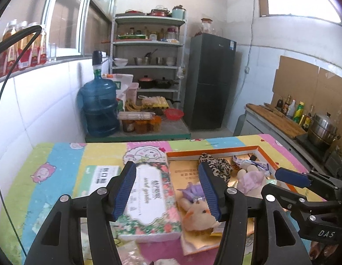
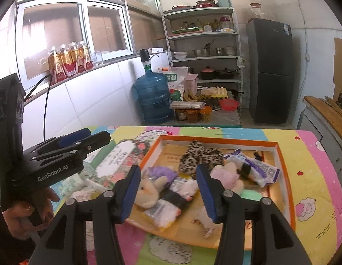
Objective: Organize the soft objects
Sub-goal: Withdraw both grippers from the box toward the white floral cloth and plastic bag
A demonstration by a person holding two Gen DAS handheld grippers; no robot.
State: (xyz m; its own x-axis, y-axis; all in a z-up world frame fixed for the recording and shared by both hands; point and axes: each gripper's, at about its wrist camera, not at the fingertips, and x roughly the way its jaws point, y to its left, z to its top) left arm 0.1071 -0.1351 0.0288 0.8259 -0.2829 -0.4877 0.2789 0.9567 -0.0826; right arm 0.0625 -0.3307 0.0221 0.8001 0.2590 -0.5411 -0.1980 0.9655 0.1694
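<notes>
Your left claw [image 1: 167,190] stands apart with nothing clamped, hovering over the floral tissue box [image 1: 148,201], whose cream label carries script too small to read. Your right claw [image 2: 168,193] is likewise apart and empty, poised above the orange-rimmed tray [image 2: 288,172].

Inside that tray lie the soft things: a fuzzy leopard-print piece [image 2: 199,154] toward the far side, a beige plush toy with a purple frill [image 2: 153,185] near the rim closest to the tissue box, a pale pink plush [image 2: 228,176] mid-tray, and crinkly white-and-purple plastic packets [image 2: 259,167] toward the opposite rim. The tray's gold floor bears printing that is not legible.

The right wrist view shows "GenRobot.AI" on the left claw's black body, gripped by your hand [image 2: 27,216]. The left wrist view shows "DAS" on the right claw's body, plus a white-and-green carton [image 1: 100,176] beside the tissue box, away from the tray. Everything sits on a table [image 1: 60,154] under a pastel cartoon-print cloth.
</notes>
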